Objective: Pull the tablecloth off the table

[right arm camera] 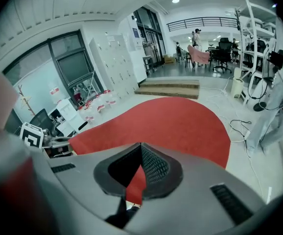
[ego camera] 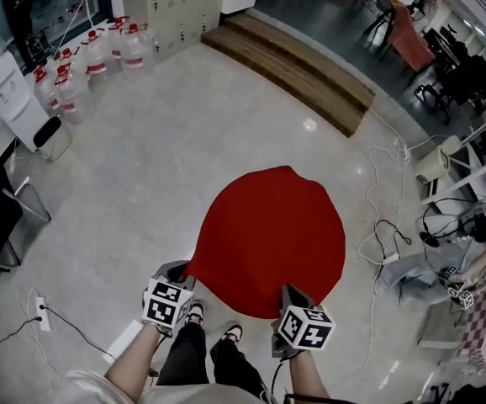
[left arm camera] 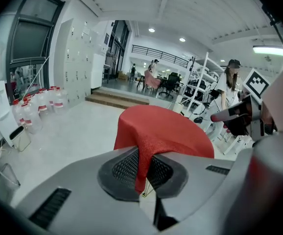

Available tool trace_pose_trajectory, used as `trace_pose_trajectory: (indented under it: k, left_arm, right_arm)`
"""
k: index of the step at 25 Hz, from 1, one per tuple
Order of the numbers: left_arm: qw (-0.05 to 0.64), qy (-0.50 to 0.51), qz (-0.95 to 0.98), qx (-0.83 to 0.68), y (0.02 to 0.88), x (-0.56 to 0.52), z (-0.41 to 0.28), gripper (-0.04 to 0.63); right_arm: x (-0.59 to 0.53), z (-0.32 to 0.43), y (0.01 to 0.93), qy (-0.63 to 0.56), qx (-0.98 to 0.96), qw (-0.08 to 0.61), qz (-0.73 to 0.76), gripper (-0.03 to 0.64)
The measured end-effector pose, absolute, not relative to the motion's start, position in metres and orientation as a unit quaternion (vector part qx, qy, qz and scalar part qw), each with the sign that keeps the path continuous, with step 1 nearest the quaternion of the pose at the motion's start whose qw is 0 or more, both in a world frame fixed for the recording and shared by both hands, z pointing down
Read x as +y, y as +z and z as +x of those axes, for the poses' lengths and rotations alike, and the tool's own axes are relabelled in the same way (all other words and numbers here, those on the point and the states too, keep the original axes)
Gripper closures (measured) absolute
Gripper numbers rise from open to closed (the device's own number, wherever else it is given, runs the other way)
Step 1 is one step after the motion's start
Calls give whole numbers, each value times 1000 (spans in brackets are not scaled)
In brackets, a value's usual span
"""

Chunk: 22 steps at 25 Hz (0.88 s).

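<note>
Both grippers are down at the near hem of the red woven tablecloth (ego camera: 268, 234). It lies draped over a round top, and its far edge is well beyond the fingers. On the left gripper (ego camera: 176, 271) the fingers (left arm camera: 127, 168) are pinched onto a fold of the cloth. In the left gripper view we see the red weave bunched between the two black ribbed pads, with a tail of it hanging just below them.

On the right gripper (ego camera: 287, 293) the fingers (right arm camera: 156, 168) are closed on a thin strip of the hem, a red sliver squeezed between the pads. The rest of the cloth spreads out ahead of the fingertips. We cannot make out the table itself, as the cloth covers it.

Just behind the two sets of fingers, and between them, the person's shoes (ego camera: 195, 312) stand on the pale polished floor (ego camera: 142, 167). Far ahead of the fingers and to the left is a cluster of clear water jugs with red caps (ego camera: 100, 53), and straight ahead is a long wooden step (ego camera: 298, 70). To the right of the right fingers, loose cables (ego camera: 386, 242) trail across the floor.
</note>
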<state>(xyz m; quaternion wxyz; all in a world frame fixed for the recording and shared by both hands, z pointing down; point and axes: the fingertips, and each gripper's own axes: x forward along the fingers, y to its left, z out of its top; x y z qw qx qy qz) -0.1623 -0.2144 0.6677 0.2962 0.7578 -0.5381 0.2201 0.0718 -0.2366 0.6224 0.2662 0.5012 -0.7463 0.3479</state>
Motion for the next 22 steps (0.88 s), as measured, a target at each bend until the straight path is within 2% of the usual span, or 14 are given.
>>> trace_pose_trajectory:
  k: [13,22]
  left_arm:
    - [273,234,769,-529,590,-258,-125,577]
    - [240,211,784,-532,541,-286,-102,577]
  right_arm:
    - [-240,107,594,368,-745,223,511,591]
    - [-243,94,589,361,-776,211,472,588]
